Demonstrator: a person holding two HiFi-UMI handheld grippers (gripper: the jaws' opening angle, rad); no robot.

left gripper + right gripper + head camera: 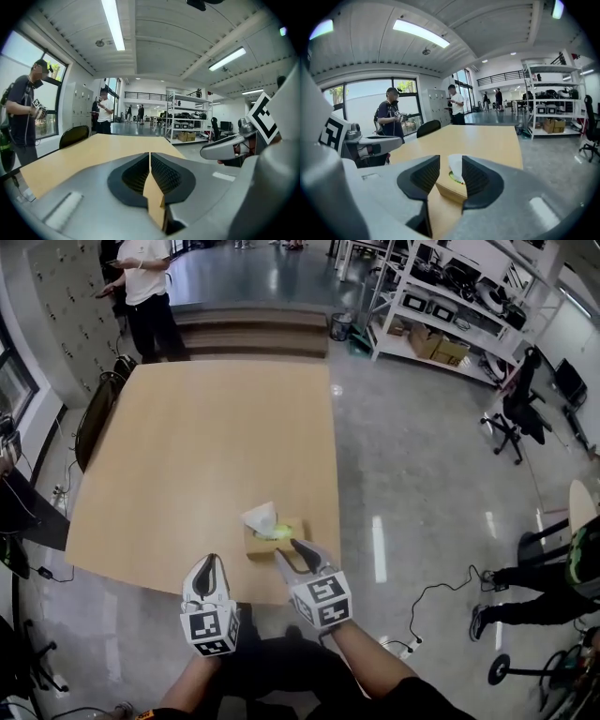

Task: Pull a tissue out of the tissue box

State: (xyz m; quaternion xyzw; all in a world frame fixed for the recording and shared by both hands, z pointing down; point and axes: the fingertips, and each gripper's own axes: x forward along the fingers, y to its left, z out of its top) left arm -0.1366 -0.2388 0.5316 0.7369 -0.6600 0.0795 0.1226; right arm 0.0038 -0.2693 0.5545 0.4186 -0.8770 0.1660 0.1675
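Right claw (286, 549) was released, lower centre, near tissue (261, 518) in tissue box (283, 542); left claw (210, 561) clenched, empty.

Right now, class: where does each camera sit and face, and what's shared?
Head view: on the head, steeply down at table, tissue box; forearms, left claw, right claw show.
Left gripper view: on left claw, along shut jaws over table; right claw shows.
Right gripper view: on right claw, through parted jaws at tissue box; head view shares it.
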